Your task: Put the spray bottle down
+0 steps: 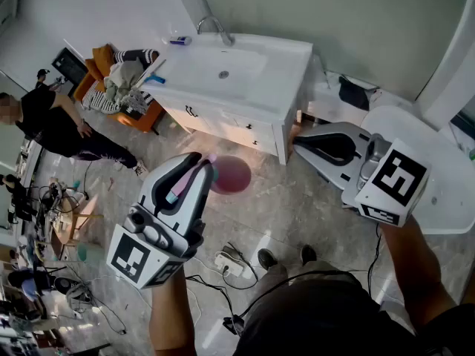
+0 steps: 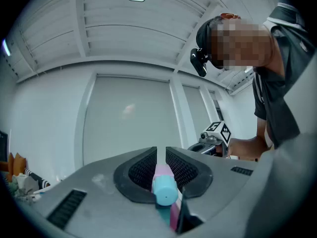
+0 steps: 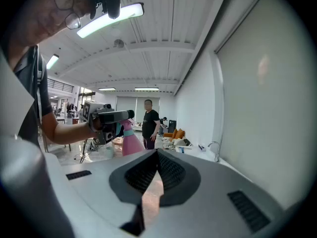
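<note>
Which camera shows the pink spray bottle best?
The right gripper view: the pink plastic spray bottle with a teal head hangs side-on from the left tool. The head view shows it from above, foreshortened; the left gripper view shows only its teal head between the jaws.

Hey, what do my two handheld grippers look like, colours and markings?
The left gripper and right gripper are light grey shells with black ribbed tongs. Each carries a white cube printed with black square markers. A dark short sleeve shows.
</note>
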### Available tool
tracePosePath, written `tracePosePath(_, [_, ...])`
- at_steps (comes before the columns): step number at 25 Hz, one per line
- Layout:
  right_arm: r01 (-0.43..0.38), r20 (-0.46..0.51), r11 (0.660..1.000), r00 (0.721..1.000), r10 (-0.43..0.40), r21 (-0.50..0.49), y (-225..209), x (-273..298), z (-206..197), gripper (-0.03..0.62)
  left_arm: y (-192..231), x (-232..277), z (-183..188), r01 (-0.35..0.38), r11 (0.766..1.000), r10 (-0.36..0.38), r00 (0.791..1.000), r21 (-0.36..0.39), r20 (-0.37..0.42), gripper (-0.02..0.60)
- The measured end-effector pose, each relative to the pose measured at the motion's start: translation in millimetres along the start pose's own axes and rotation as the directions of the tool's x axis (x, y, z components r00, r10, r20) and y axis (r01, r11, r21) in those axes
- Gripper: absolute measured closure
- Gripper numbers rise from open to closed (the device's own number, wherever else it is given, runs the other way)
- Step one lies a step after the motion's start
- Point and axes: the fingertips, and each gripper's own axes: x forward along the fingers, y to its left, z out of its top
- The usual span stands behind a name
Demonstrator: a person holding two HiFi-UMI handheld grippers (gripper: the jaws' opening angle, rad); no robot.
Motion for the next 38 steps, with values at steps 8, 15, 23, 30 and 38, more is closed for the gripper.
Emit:
tracePosePath(8, [0.062,-0.009,0.998,0.998,-0.062,0.02,0,22,0,0.586,22,-4,-10,0.067,0.997,-0.066,0.998,-0.028,0.017,0.528])
tracePosePath(15, [0.119,0.001,0.992,0.993,-0.12,0.046,7,38,4,0.585,43,-7,-18,0.135,0.991,-0.134,0.989,-0.021,0.057,0.528])
tracePosePath(23, [0.157,-0.027,0.985,0.987,-0.156,0.073,-7,36,-4,0.585,46,13,-19,0.178,0.984,-0.175,0.982,-0.029,0.077,0.528])
tracePosePath(30, [0.127,-0.032,0.989,0.992,-0.125,0.08,-50,26,-8,0.585,54,54,-20,0.145,0.989,-0.142,0.988,-0.039,0.066,0.528])
tracePosePath(38, [0.091,-0.008,0.992,0.996,-0.091,0.083,-125,-2,-31,0.585,46,129,-39,0.102,0.994,-0.101,0.994,-0.027,0.028,0.528])
